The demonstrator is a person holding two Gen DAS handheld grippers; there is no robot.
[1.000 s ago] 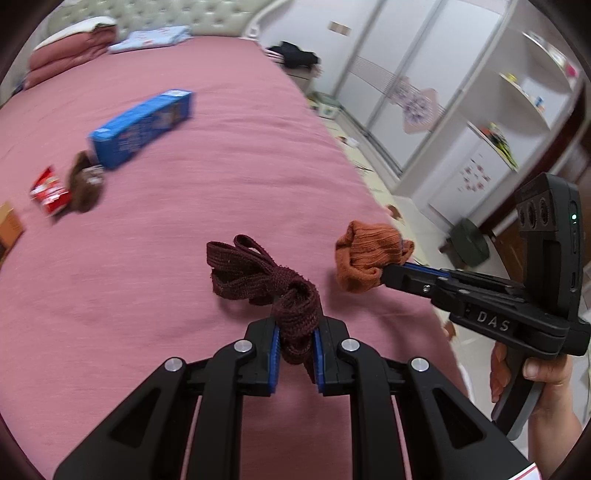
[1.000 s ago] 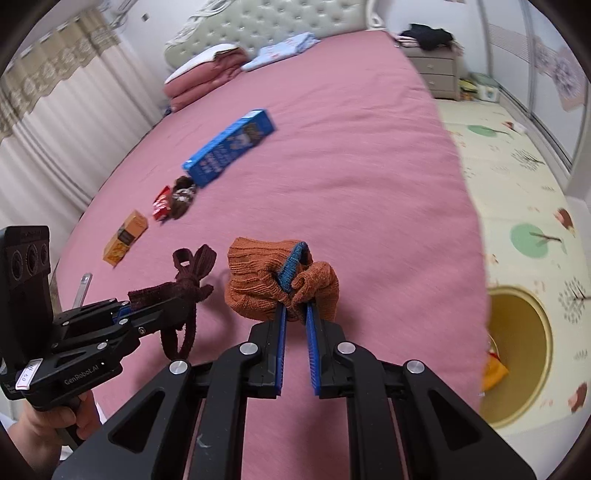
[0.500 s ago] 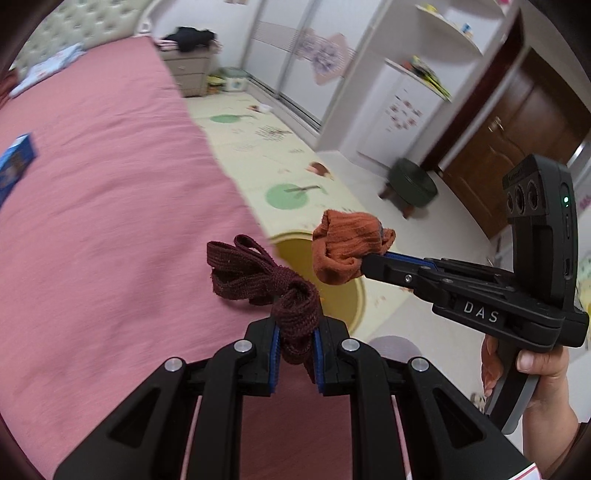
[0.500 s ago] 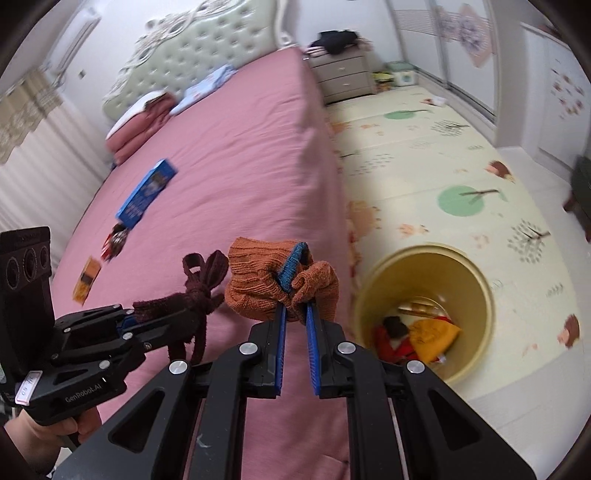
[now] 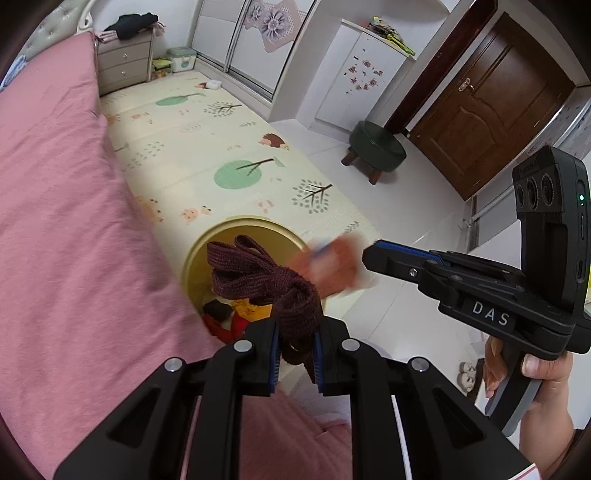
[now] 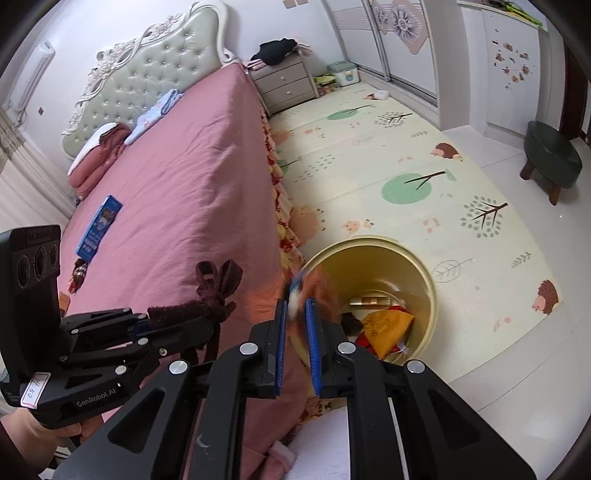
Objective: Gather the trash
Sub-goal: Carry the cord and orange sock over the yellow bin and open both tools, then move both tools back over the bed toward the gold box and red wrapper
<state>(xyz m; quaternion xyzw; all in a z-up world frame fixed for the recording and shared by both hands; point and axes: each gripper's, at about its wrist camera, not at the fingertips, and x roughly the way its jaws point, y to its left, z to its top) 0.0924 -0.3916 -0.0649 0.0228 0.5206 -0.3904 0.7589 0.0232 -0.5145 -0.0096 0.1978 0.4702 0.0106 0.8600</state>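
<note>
Bed with pink cover and tufted headboard; grey nightstand beside it; tree-patterned play mat on floor; dark green stool; brown wooden door; sliding wardrobe.

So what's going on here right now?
A person is clearing things off the bed into a yellow bin on the floor. The left gripper is clamped on a dark maroon strap above the bin. The right gripper has its jaws apart, and the orange knit cloth shows as a blur just ahead of it, apparently dropping toward the bin, which already holds some trash.
</note>
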